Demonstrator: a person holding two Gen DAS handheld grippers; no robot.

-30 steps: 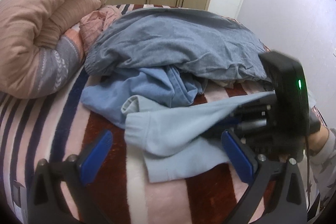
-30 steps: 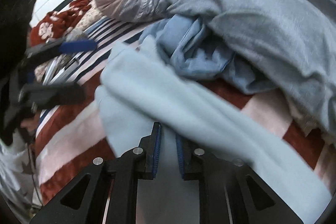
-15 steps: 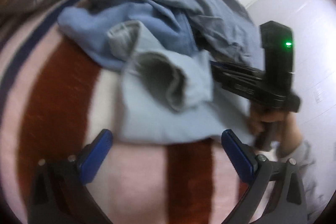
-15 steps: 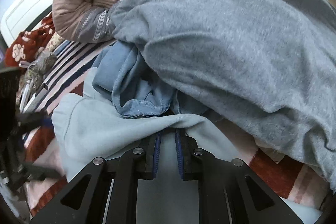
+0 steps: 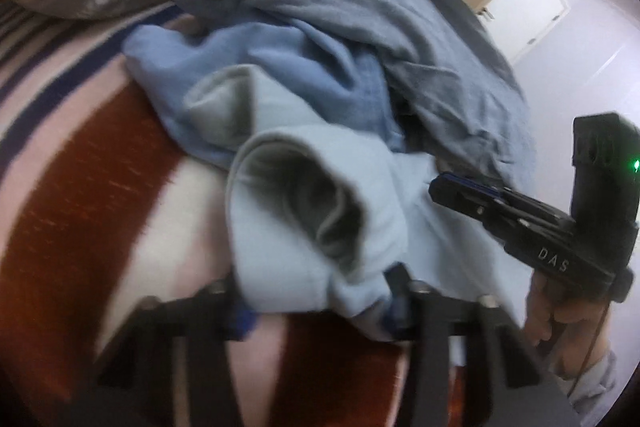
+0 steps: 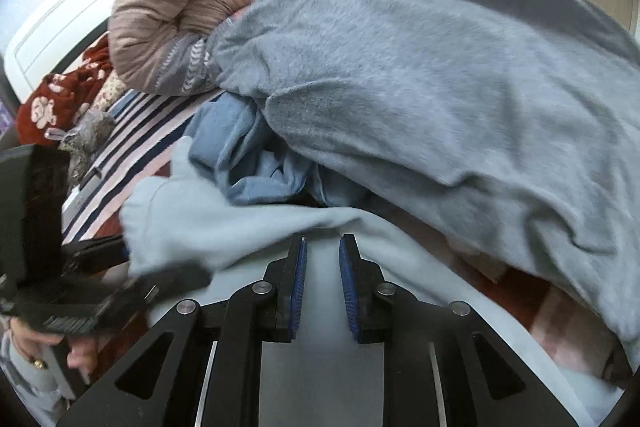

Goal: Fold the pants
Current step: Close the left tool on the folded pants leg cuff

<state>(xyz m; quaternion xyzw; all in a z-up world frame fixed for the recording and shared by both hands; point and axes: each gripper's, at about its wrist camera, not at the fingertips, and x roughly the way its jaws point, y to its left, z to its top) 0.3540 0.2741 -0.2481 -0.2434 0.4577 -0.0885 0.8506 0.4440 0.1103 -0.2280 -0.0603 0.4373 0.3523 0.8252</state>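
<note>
The pale blue pants (image 5: 304,223) lie on the striped bed blanket (image 5: 80,195), just in front of a heap made of a mid-blue garment (image 5: 256,67) and a grey garment (image 5: 360,7); a rolled pink-and-grey quilt (image 6: 208,11) sits behind that heap. Compared with half a second ago, the left gripper (image 5: 320,301) has closed in: its blue-padded fingers, then spread wide and clear of the cloth, now clench the near edge of the pants, with fabric bunched between them and hiding the pads. The open cuff of one pant leg (image 5: 308,199) stands up right above that grip, nearer the camera than before. The right gripper (image 6: 322,259) still has pale blue fabric running between its fingers, but the gap between the pads is wider than half a second ago, and I cannot tell whether they pinch the cloth or merely straddle it. From the left wrist view, the right gripper sits on the pants' far side, beside the heap.
</note>
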